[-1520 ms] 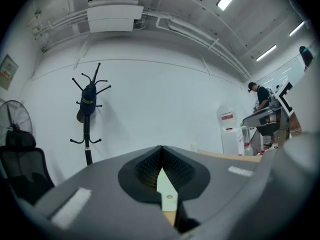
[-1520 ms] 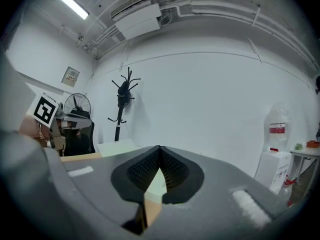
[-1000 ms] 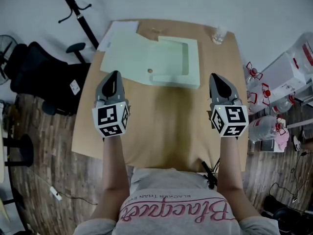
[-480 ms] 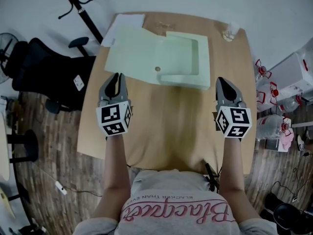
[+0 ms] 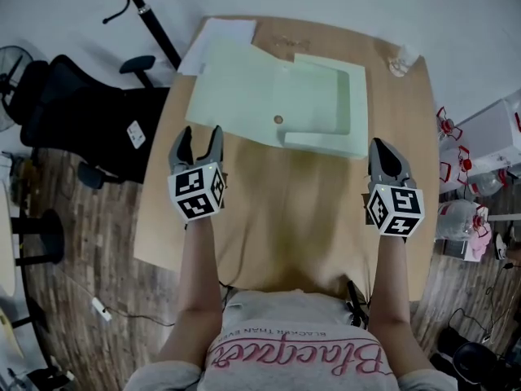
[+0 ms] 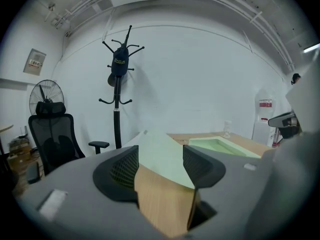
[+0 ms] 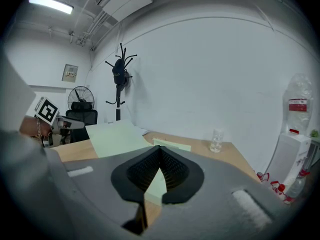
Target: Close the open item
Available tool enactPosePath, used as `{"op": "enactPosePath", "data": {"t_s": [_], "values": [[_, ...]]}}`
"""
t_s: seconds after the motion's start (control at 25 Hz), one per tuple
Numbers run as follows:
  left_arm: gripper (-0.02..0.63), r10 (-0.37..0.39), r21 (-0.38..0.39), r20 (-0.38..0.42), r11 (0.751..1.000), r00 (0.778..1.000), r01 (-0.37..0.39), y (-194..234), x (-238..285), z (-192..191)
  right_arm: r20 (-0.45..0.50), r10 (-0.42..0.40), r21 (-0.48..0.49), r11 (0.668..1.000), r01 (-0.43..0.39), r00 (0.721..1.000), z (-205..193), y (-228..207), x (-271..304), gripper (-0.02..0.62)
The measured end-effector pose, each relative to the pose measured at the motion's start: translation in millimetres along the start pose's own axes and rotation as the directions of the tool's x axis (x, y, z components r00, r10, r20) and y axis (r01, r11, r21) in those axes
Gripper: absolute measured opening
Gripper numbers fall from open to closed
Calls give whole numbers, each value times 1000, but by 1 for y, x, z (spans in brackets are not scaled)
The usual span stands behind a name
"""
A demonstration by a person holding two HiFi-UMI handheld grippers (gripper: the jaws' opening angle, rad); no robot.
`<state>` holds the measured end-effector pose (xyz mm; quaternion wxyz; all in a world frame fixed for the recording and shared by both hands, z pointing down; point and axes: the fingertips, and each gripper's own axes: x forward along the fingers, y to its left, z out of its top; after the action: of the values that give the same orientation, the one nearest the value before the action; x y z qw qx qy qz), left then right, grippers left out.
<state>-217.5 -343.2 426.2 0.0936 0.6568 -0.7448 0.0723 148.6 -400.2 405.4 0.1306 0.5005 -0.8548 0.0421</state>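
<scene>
At the bottom of the head view the person's two bare forearms reach forward over the wooden desk [image 5: 285, 210], each holding a tool with a marker cube. The left tool [image 5: 201, 137] has just been opening its jaws, which now stand wide apart. Nothing is between them: its own view shows only the desk top and a pale green corner beyond the gap. The right tool [image 5: 380, 145] has its jaws brought together at the tips and grips nothing. Both tools point toward the far side of the desk. Just beyond them, on the far half of the desk, lies the open box [image 5: 321, 104], pale green and shallow. Its tray is on the right and its lid [image 5: 236, 88] is spread flat to the left. The left tool's tips are near the lid's near edge, and the right tool's tip is close to the tray's near right corner. A white sheet [image 5: 221, 32] shows from under the lid's far left corner, and a clear cup [image 5: 400, 62] stands at the desk's far right corner. Off the desk to the left are a black office chair [image 5: 89, 120] and a coat stand [image 6: 119, 69] by the white wall.
</scene>
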Motion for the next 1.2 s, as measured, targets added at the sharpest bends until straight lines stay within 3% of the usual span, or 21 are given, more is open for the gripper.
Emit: {"op": "enactPosePath", "data": {"t_s": [0.36, 0.52, 0.64, 0.84, 0.96, 1.2], "values": [[325, 7, -114, -66, 993, 998, -15, 24, 31, -33, -40, 42, -75, 996, -45, 998, -2, -3, 21, 3], [324, -8, -176, -57, 984, 998, -3, 27, 45, -40, -43, 50, -41, 998, -52, 998, -3, -6, 28, 3], [314, -57, -228, -26, 972, 998, 50, 22, 55, -40, -54, 54, -36, 998, -56, 997, -6, -7, 30, 3], [204, -60, -228, -5, 972, 998, 57, 17, 61, -36, -60, 54, -33, 998, -56, 997, -7, -12, 31, 3], [77, -46, -207, 11, 977, 999, 47, 15, 58, -29, -61, 51, -33, 998, -53, 997, -8, -14, 29, 3], [55, -76, -123, 14, 989, 997, 77, 0, 53, -14, -42, 45, -32, 998, -46, 998, -4, -14, 20, 3]]}}
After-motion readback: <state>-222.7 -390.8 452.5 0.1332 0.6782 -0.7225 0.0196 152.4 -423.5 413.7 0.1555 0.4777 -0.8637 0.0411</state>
